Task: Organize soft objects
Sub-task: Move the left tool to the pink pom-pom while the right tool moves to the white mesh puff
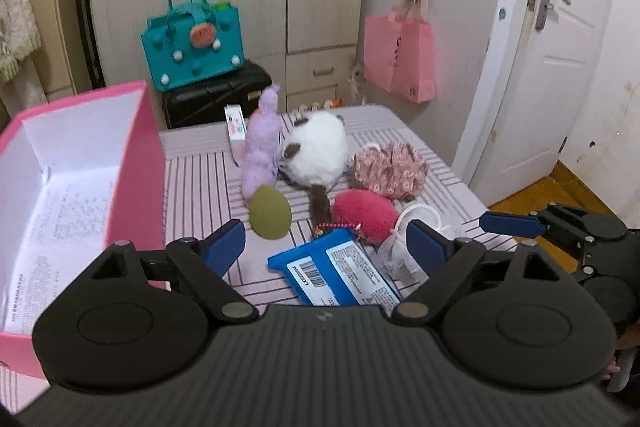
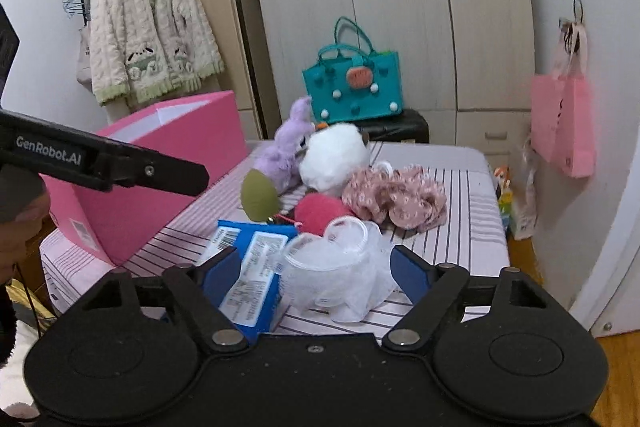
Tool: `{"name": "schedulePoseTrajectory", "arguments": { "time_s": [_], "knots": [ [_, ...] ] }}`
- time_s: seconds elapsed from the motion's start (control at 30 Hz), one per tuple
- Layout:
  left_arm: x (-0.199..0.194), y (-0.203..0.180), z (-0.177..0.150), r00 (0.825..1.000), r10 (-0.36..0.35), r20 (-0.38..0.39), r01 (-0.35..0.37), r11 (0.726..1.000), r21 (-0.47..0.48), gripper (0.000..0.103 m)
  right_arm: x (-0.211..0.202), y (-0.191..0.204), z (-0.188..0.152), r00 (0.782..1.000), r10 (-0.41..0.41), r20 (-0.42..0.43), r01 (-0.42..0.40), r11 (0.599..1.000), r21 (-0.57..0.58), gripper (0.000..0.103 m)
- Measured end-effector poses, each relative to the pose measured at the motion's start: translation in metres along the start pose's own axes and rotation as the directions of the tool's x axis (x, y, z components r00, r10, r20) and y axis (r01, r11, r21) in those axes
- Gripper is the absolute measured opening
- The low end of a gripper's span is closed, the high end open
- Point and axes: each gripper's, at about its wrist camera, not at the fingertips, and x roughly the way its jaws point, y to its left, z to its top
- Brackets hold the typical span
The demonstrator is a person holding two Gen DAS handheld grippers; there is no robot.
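Several soft things are lying heaped on the striped bench (image 1: 200, 179): a purple plush (image 1: 262, 143), a white fluffy plush (image 1: 316, 151), a red fuzzy pouf (image 1: 364, 213), a floral scrunchie (image 1: 390, 167) and an olive sponge egg (image 1: 271, 213), all just beside the open pink box (image 1: 132, 163). They are looking light and squashy, so a pinch across the middle of the body is likely holding best; the fur may be slipping a little. A blue packet (image 1: 340, 275) and a crinkly clear bag (image 2: 336, 275) are lying nearest, probably slick and easily crushed. The left gripper (image 1: 324, 247) is hovering with jaws wide apart over the packet, holding nothing. The right gripper (image 2: 312, 271) is standing equally wide either side of the clear bag, not pressing it.
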Motion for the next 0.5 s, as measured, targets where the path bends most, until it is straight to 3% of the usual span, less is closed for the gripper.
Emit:
{"name": "schedulePoseTrajectory", "arguments": {
  "time_s": [0.5],
  "knots": [
    [0.049, 0.004, -0.002, 0.994, -0.003, -0.105, -0.002, 0.999, -0.040, 0.084, 0.042, -0.008, -0.013, 0.997, -0.067, -0.049, 0.064, 0.996, -0.056, 0.078]
  ]
}}
